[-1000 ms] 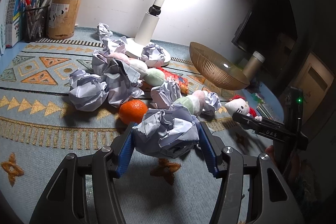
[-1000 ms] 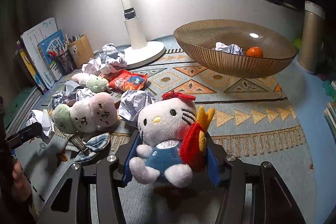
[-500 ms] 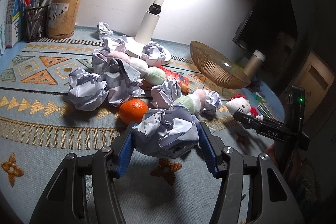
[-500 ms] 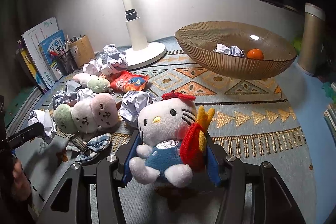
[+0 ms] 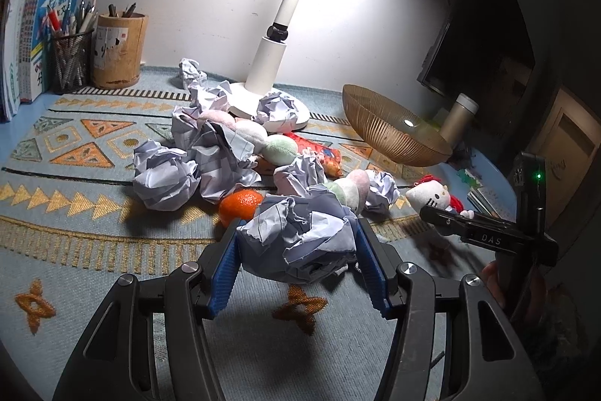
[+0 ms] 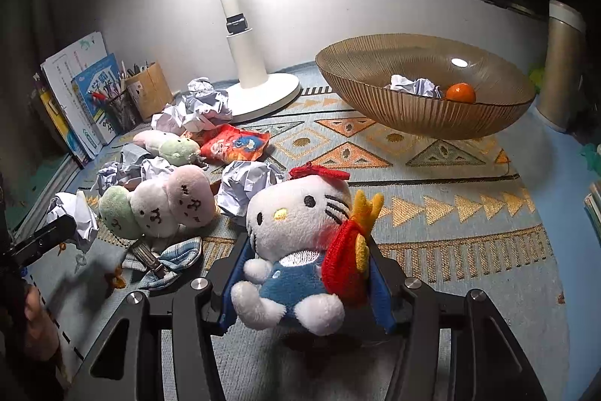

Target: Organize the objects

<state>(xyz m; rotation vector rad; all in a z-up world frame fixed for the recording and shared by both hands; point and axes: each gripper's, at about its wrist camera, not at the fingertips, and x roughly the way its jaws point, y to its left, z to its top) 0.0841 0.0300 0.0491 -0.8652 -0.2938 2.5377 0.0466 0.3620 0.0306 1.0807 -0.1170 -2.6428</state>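
Nothing much has shifted since the earlier frames: both loads stay lifted above the patterned rug. Left hand-held gripper clamps a crumpled paper ball, just in front of the orange. Right hand-held gripper squeezes the kitty plush, well short of the ribbed bowl, which holds paper and a second orange.

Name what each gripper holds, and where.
Left gripper: crumpled paper ball, pinched at its sides. Right gripper: cat plush, clamped at its body.
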